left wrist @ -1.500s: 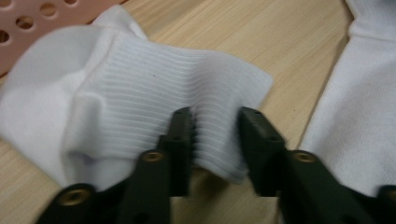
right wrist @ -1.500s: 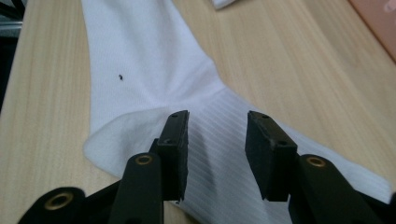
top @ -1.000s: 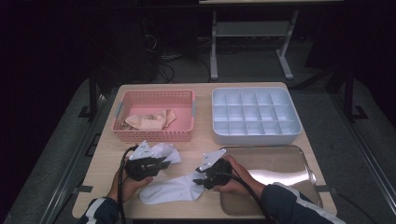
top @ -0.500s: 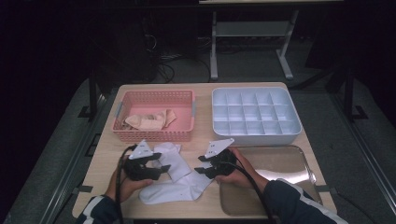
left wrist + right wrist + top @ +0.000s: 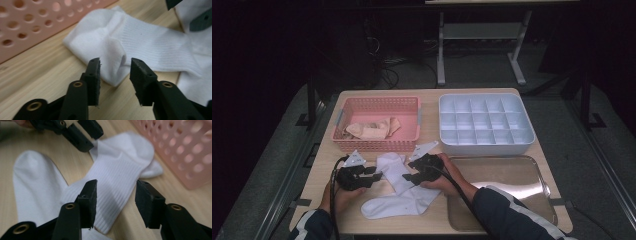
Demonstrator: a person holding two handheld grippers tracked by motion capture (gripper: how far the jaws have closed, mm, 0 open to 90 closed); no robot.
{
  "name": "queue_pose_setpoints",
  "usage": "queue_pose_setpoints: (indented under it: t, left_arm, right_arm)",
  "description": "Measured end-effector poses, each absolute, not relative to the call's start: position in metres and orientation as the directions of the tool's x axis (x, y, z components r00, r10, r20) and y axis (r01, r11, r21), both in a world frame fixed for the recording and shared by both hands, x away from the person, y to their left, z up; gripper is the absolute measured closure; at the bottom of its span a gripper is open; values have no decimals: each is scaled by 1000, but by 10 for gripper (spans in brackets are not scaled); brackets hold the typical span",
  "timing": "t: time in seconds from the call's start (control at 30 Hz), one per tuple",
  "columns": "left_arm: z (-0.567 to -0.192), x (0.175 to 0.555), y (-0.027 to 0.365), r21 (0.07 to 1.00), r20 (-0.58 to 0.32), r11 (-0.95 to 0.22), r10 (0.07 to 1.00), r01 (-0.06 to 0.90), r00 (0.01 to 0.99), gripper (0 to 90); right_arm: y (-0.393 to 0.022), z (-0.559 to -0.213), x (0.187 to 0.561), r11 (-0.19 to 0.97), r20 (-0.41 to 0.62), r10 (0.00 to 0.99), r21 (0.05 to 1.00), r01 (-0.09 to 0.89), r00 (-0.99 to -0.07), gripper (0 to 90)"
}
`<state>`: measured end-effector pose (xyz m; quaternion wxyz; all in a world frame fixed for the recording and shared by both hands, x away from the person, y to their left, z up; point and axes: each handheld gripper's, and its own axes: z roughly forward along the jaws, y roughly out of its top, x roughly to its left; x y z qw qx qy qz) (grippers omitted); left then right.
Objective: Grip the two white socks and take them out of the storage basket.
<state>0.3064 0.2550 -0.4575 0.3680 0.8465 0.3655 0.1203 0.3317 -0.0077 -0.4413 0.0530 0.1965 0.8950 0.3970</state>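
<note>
Two white socks [image 5: 399, 187] are seen lying overlapped on the wooden surface [image 5: 327, 170], just in front of the pink basket [image 5: 377, 125] and beside the metal tray [image 5: 507, 185]. The left claw [image 5: 114, 75] is held spread, its jaws having just been closing, with a raised fold of the upper sock's edge between the pads but not pressed. The right claw [image 5: 115, 200] is likewise spread over the ribbed cuff, its jaws having just been opening, nothing pinched.
</note>
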Motion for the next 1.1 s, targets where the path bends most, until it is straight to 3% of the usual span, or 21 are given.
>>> queue_pose_setpoints:
  t: [0.1, 0.27, 0.47, 0.53, 0.77, 0.93, 1.1]
  left_arm:
    - [-463, 307, 248, 695, -38, -493, 702, 524, 711, 638]
    - [-463, 306, 251, 683, -67, -494, 692, 539, 719, 679]
    - [-461, 296, 248, 671, -68, -519, 668, 529, 741, 692]
    - [-461, 295, 247, 672, -64, -521, 666, 525, 743, 692]
    - [-452, 293, 258, 710, -59, -473, 698, 521, 714, 681]
    - [-444, 293, 269, 737, -66, -414, 742, 534, 667, 659]
    - [-436, 294, 280, 761, -77, -358, 779, 541, 623, 594]
  right_arm:
    - [-2, -450, 337, 630, 71, 413, 698, 341, -908, 500]
    - [2, -458, 343, 679, 55, 416, 646, 350, -908, 515]
    - [-2, -461, 345, 697, 46, 397, 635, 334, -917, 673]
    - [-2, -460, 345, 705, 52, 376, 631, 322, -925, 809]
    - [-10, -441, 345, 681, 26, 353, 678, 276, -935, 858]
    - [-20, -419, 337, 671, -81, 287, 728, 140, -955, 858]
    - [-23, -402, 310, 644, -127, 128, 765, -15, -984, 858]
